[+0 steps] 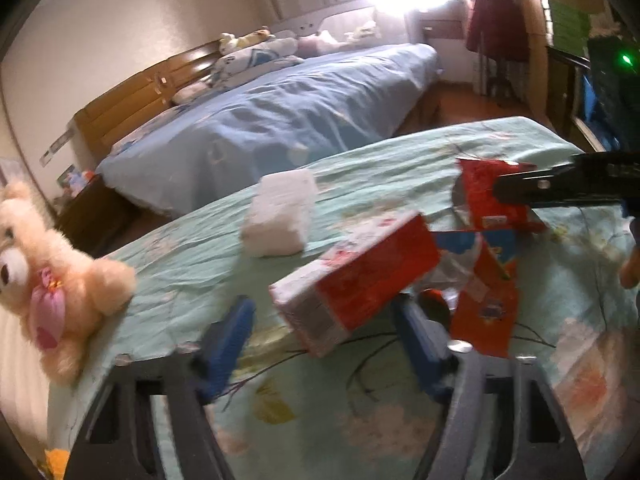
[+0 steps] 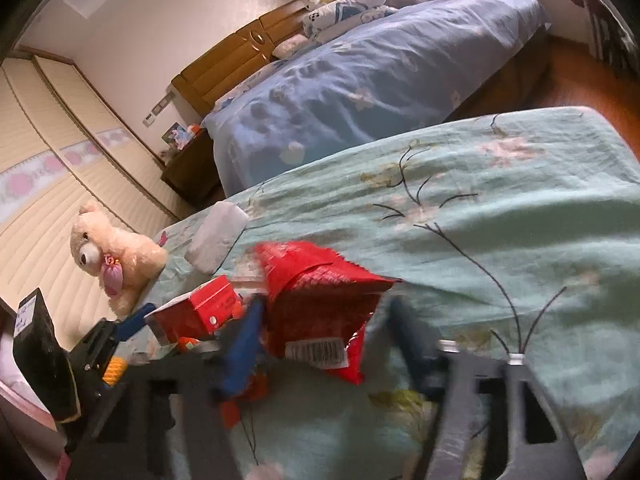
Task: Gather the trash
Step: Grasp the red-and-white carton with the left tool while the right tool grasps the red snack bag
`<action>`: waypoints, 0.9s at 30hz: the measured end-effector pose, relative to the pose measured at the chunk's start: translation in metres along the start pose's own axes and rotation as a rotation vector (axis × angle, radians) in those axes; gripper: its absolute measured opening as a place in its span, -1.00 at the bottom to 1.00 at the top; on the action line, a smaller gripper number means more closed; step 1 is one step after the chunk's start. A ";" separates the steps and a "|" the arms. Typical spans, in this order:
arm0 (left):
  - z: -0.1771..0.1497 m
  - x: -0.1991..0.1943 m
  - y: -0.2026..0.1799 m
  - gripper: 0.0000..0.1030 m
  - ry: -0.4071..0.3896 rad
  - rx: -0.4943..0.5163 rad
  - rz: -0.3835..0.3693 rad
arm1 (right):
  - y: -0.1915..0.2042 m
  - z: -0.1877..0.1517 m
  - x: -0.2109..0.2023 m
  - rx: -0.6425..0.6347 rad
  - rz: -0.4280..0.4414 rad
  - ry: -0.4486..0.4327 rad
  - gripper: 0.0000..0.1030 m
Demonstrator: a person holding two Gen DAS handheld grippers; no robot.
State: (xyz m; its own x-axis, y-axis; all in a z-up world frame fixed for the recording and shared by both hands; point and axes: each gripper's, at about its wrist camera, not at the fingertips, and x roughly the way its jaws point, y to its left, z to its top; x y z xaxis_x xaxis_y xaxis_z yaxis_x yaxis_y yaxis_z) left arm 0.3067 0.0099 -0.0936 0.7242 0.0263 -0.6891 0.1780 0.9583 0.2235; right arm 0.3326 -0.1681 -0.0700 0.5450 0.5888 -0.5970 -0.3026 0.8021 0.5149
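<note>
A red and white carton [image 1: 356, 284] lies tilted on the teal flowered bedspread [image 1: 192, 248], between the blue fingers of my left gripper [image 1: 326, 320]. A gap shows beside the left finger [image 1: 236, 328], so the jaws stand open around it. A torn red snack wrapper [image 2: 320, 304] with a barcode rises between the fingers of my right gripper [image 2: 326, 340]. Its left finger [image 2: 244, 344] overlaps the wrapper, while bedspread shows beside the right one. In the left wrist view the right gripper [image 1: 560, 188] crosses that wrapper [image 1: 488, 196]. More red and blue wrapper scraps [image 1: 488, 300] lie beside the carton.
A white tissue pack [image 1: 280, 216] lies farther back on the bedspread. A cream teddy bear [image 1: 52, 280] sits at its left edge. A second bed with a blue cover [image 1: 280, 120] stands beyond a narrow gap, with a nightstand [image 2: 192, 168] beside it.
</note>
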 end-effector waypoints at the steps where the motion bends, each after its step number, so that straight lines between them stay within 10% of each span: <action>1: 0.000 0.000 -0.003 0.01 0.008 0.006 -0.003 | 0.001 0.000 0.000 -0.004 0.008 0.001 -0.16; 3: 0.001 0.003 -0.005 -0.55 0.025 0.003 -0.034 | 0.005 -0.001 -0.004 -0.030 0.013 -0.012 -0.37; 8: 0.000 -0.004 -0.005 -0.74 0.046 -0.050 -0.096 | 0.005 -0.005 -0.019 -0.028 0.027 -0.026 -0.64; 21: -0.019 -0.054 -0.030 -0.97 0.062 -0.187 -0.355 | -0.017 -0.044 -0.081 0.015 0.051 -0.056 -0.87; 27: -0.025 -0.066 -0.038 -0.93 0.063 -0.204 -0.335 | -0.032 -0.055 -0.113 0.042 0.036 -0.101 -0.88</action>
State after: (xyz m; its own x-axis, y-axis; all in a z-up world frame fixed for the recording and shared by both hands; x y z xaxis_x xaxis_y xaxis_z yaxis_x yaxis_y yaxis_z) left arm 0.2359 -0.0208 -0.0737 0.6053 -0.2860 -0.7428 0.2570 0.9535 -0.1577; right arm 0.2380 -0.2550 -0.0530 0.6110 0.6023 -0.5137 -0.2912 0.7744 0.5617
